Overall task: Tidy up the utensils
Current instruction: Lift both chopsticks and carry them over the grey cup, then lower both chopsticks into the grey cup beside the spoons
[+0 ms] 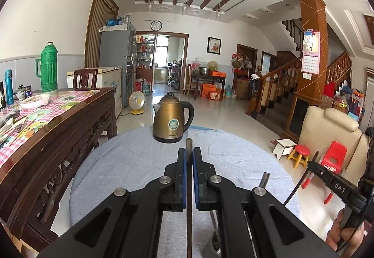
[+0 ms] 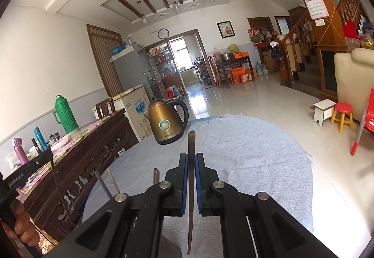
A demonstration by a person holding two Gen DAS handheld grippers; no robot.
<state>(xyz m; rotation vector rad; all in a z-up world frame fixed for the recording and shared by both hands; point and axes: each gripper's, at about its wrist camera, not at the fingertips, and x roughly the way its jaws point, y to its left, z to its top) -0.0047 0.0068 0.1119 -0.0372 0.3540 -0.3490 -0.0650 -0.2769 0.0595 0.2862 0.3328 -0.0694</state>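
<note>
My left gripper (image 1: 189,153) is shut on a thin dark metal utensil handle (image 1: 189,144) that sticks up past the blue pads. A metal holder (image 1: 213,244) with another handle (image 1: 265,178) in it sits under the gripper, mostly hidden. My right gripper (image 2: 191,157) is shut on a slim metal utensil (image 2: 191,141), held upright over the round table. Several handles (image 2: 155,175) stand in a metal holder (image 2: 171,247) just left of it. The right gripper also shows at the right edge of the left wrist view (image 1: 332,178).
A brass electric kettle (image 1: 170,119) stands at the far edge of the round table with a grey-blue cloth (image 1: 131,164). A dark wooden table (image 1: 58,122) with a green thermos (image 1: 48,67) is on the left. Stools (image 1: 300,155) and a red chair stand to the right.
</note>
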